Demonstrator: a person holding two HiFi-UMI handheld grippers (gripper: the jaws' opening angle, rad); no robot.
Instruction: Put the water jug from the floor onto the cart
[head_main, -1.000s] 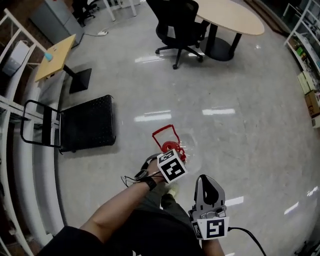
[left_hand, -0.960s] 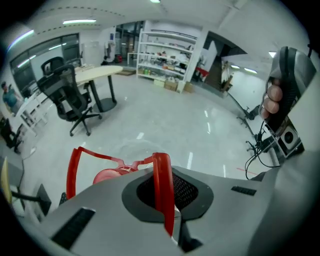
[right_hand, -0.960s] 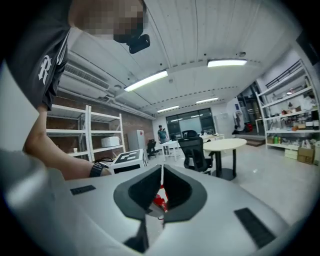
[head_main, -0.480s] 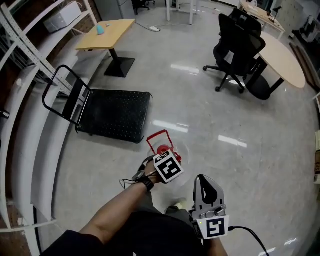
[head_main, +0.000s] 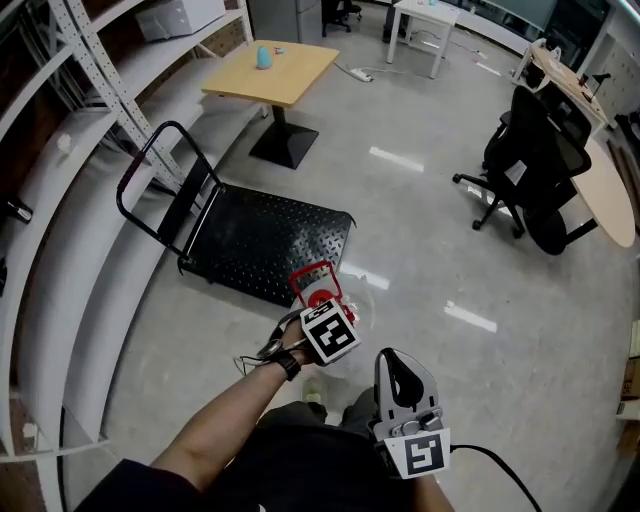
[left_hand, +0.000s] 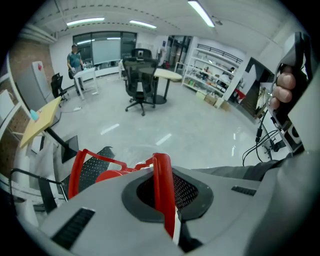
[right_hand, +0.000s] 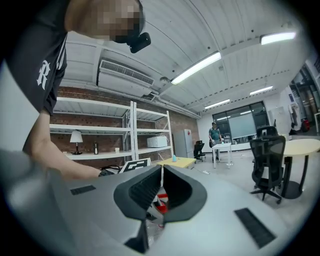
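Water jug (head_main: 322, 297) is off the floor, hanging by its red handle (head_main: 311, 276) from the left gripper (head_main: 322, 306). Clear body is mostly hidden under the gripper; only the red cap and handle read well. In the left gripper view the jaws are clamped on one bar of that handle (left_hand: 163, 192), with the bar running straight through the pads. Grip looks firm, no slack visible.

Right gripper (head_main: 400, 366) is held back by the person's body, carrying nothing. Its own view shows the jaws together with nothing between them, pointing out across the room, not at the jug.

What's changed: the whole view has swung and advanced toward the cart (head_main: 262, 243). A second ago the cart sat off to the left, well apart from the jug. Half a second ago it was closer, and now its near edge is just beyond the jug, with the handle overlapping that edge in the head view. The push bar (head_main: 152, 180) is on the far left side. The office chair (head_main: 530, 160) and round table have slid off to the right; the small desk (head_main: 268, 66) now shows at the top. The left-gripper hold and the idle right gripper look the same across all three frames.

Judgement: pick-up is done and the carry is nearly over. What's left is getting the jug over the black deck, lowering it upright and letting go. The deck looks bare, so there's room. Risk: the jug swinging on its handle as it comes down.
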